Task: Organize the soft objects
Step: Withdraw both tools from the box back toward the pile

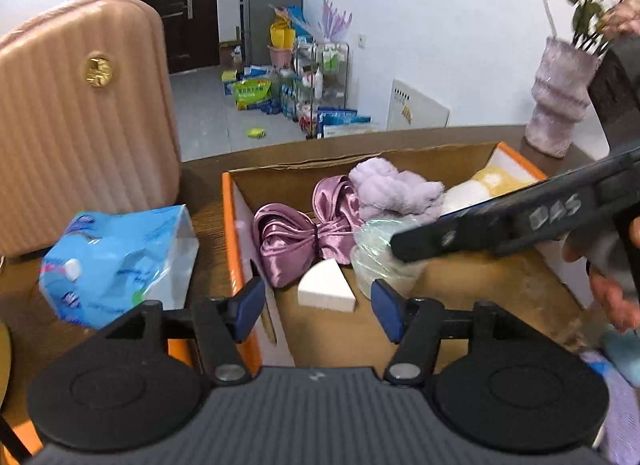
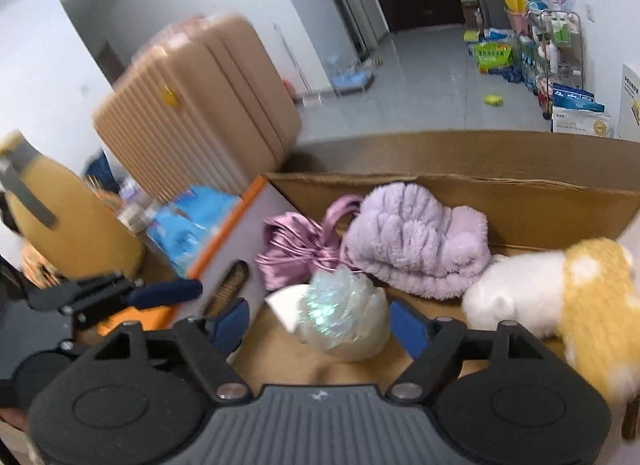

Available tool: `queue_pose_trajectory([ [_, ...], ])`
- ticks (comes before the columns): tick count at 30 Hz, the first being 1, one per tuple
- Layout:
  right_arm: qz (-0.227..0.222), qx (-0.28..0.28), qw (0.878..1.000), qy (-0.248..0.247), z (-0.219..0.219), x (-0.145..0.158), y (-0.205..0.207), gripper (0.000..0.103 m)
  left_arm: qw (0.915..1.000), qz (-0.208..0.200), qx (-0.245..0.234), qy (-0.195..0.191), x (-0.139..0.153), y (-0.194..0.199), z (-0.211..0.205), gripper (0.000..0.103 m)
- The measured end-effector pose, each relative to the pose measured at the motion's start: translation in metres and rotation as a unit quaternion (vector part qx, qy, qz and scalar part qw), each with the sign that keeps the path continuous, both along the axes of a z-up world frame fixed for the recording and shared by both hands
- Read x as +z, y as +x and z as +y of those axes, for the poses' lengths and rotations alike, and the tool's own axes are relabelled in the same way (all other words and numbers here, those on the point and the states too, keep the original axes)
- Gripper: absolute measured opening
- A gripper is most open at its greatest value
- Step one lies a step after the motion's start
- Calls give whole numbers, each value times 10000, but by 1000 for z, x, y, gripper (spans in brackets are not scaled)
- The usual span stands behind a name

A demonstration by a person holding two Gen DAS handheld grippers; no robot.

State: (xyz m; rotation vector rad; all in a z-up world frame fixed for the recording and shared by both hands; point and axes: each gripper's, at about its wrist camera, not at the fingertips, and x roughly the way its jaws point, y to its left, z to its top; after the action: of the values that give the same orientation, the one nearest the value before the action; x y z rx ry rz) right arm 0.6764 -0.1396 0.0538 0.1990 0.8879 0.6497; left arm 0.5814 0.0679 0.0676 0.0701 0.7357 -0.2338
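Observation:
An open cardboard box [image 1: 472,297] with orange edges holds a pink satin bow [image 1: 304,233], a fluffy lilac cloth [image 1: 396,189], a white wedge sponge [image 1: 326,287], an iridescent mesh puff [image 1: 376,261] and a white and yellow plush [image 2: 560,285]. My left gripper [image 1: 318,307] is open and empty above the box's near left corner. My right gripper [image 2: 320,327] is open, its pads on either side of the mesh puff [image 2: 344,317], which rests on the box floor. The right tool shows as a black bar [image 1: 520,221] in the left wrist view.
A blue plastic pack [image 1: 116,261] lies left of the box, before a pink ribbed suitcase [image 1: 80,121]. A lilac vase with flowers [image 1: 560,97] stands at the back right. A yellow bottle [image 2: 60,225] stands at the left. Clutter lies on the floor beyond.

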Motion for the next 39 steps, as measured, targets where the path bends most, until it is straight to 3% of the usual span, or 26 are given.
queue_pose_trajectory([
  [3, -199, -26, 9995, 244, -21, 15, -33, 77, 9998, -189, 115, -10, 14, -30, 2, 68],
  [7, -879, 59, 9961, -52, -41, 42, -94, 77, 9987, -472, 143, -141, 31, -76, 5, 71],
  [10, -1132, 148, 9934, -138, -56, 60, -139, 77, 9959, -475, 357, -677, 34, -110, 13, 73],
  [14, -1296, 88, 9912, -255, -77, 72, -196, 78, 9878, -304, 562, -1422, 17, -154, 16, 73],
  [17, -1514, 12, 9878, -376, -84, 75, -238, 78, 9841, -233, 626, -1648, 8, -192, 8, 73],
  [24, -1928, -284, 9784, -686, -107, 60, -336, 78, 9875, -405, 417, -1468, 13, -286, -16, 73],
  [30, -1855, -543, 9803, -401, -121, 38, -396, 79, 9899, -679, 402, -1181, 18, -353, -23, 75],
  [34, -1687, -615, 9836, -158, -122, 25, -419, 78, 9888, -753, 328, -1244, 17, -377, -20, 76],
  [39, -1671, -737, 9830, 169, -115, 12, -427, 78, 9888, -732, 393, -1241, 11, -372, -18, 76],
])
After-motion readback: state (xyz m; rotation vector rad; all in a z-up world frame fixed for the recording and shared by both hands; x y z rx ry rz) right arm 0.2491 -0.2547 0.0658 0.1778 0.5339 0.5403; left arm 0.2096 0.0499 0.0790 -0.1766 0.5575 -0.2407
